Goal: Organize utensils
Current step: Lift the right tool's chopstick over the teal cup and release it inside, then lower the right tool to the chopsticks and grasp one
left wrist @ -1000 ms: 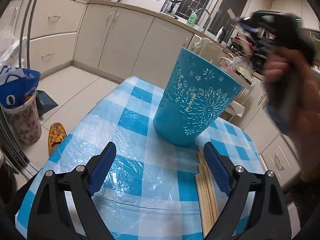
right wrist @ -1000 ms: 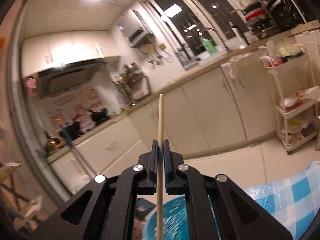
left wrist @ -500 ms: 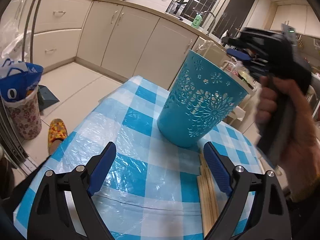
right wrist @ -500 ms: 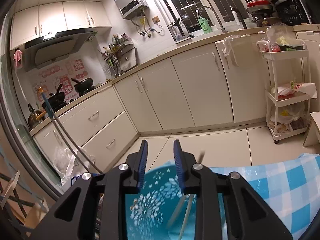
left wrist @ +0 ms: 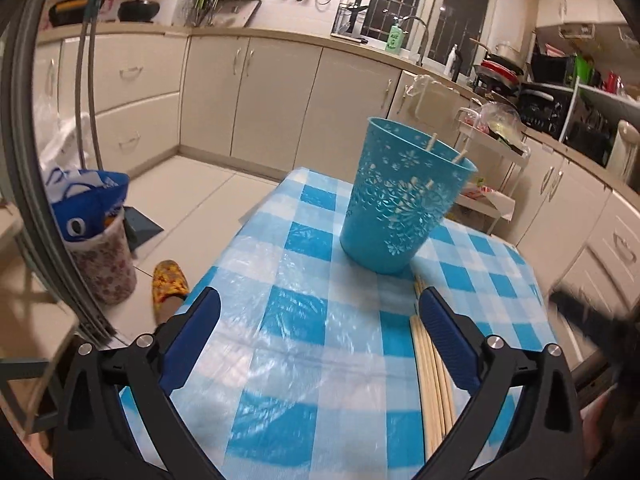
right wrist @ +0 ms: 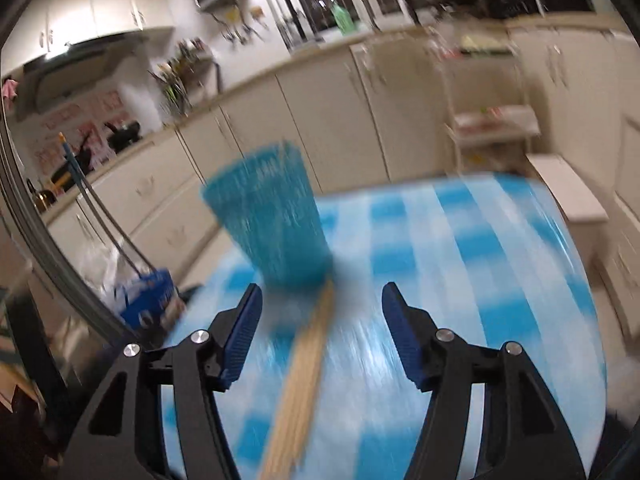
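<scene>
One chopstick (left wrist: 431,143) newly binned (right jaws empty)

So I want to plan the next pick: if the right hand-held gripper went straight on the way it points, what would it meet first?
Probably the bundle of chopsticks on the checked tablecloth, lying between its open jaws, with the blue basket beyond. Blur leaves depth uncertain.

- basket (left wrist: 404,204) sits on the table (left wrist: 304,344), toward the far end
- a few chopsticks (left wrist: 431,145) stand inside it, tips poking over the rim
- loose chopstick bundle (left wrist: 434,380) lies on the table just near-side of the basket, off to the right
</scene>
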{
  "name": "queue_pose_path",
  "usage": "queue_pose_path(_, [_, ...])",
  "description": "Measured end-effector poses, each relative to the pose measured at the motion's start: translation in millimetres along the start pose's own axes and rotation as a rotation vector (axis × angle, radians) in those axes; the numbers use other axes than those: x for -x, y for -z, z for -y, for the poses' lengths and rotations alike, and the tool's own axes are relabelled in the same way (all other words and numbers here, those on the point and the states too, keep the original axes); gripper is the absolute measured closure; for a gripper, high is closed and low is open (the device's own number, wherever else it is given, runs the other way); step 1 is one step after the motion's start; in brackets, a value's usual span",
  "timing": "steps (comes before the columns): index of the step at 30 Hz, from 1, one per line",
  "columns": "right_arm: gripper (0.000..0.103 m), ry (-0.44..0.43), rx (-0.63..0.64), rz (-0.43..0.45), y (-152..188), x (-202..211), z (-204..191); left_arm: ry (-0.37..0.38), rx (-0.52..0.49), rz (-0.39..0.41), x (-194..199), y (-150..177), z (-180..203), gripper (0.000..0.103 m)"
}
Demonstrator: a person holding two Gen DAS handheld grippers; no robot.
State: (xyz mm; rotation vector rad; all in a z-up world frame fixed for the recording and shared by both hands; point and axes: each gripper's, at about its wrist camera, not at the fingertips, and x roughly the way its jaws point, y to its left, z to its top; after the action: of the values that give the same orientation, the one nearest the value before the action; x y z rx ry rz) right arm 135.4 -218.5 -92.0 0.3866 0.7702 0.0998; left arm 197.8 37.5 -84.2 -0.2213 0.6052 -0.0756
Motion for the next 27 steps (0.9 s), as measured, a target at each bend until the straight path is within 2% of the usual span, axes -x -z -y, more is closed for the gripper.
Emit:
queue_pose_path(4, [0.042, 0.02, -0.002, -0.059, 28, 9, 8, 0.002, -0.046, -0.009, 18, 10, 9, 0.008])
queue_pose_path(12, [0.061, 0.017, 0.031, -0.099, 31, 4, -3, -0.01, -0.061, 0.015, 44, 18, 6, 0.008])
queue_pose_path(16, [0.07, 0.033, 0.065, -0.153, 26, -27, -13, -0.02, -0.041, 0.014, 49, 17, -2, 0.008])
queue_pose_path(18, [0.071, 0.043, 0.085, -0.177, 20, -48, -17, -0.027, -0.029, 0.007, 49, 18, -7, 0.008])
queue_pose_path(20, [0.078, 0.048, 0.102, -0.213, 12, -76, -21, -0.032, -0.019, 0.004, 50, 18, -11, 0.008])
queue_pose_path(27, [0.082, 0.077, 0.149, -0.299, 2, -134, -32, -0.044, 0.001, -0.006, 47, 19, -22, 0.008])
